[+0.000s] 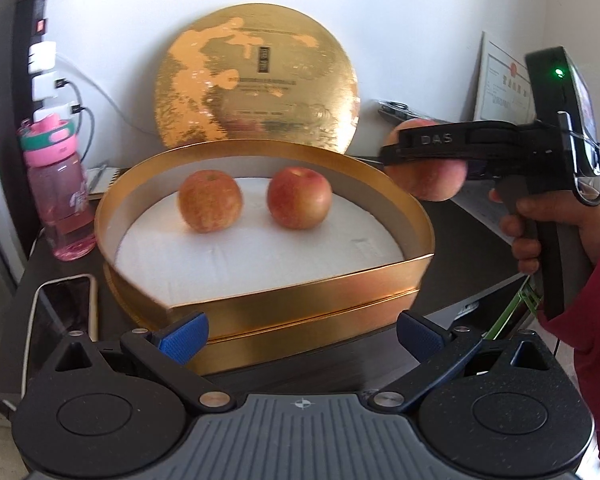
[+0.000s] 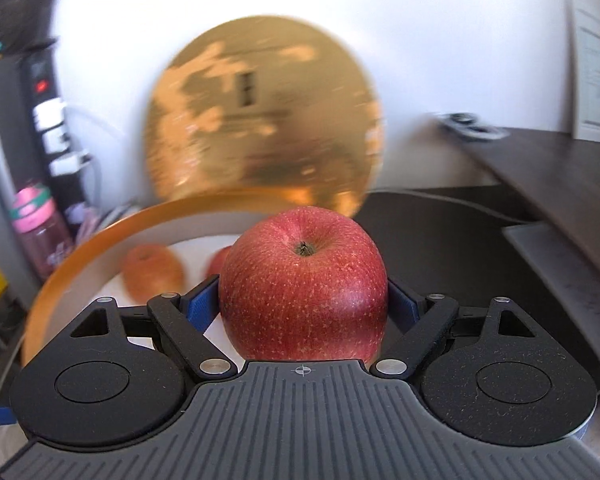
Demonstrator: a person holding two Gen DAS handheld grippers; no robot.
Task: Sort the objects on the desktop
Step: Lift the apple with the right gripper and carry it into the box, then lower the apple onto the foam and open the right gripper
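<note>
My right gripper (image 2: 303,300) is clamped on a red apple (image 2: 303,292), stem up, held off the desk just right of the gold box (image 1: 260,296); its open well lies ahead and to the left. Two apples (image 1: 210,206) (image 1: 299,197) already sit there side by side. My left gripper (image 1: 302,334) waits spread wide and empty at the box's near wall

My right gripper (image 2: 303,300) is clamped on an apple (image 2: 304,284), blue pads (image 2: 200,304) pressed to both its sides, stem up. My right hand (image 1: 540,232) wraps the pistol handle, red sleeve (image 1: 596,320) at the wrist. My left gripper (image 1: 302,332) is level, jaws spread wide, holding nothing.
</note>
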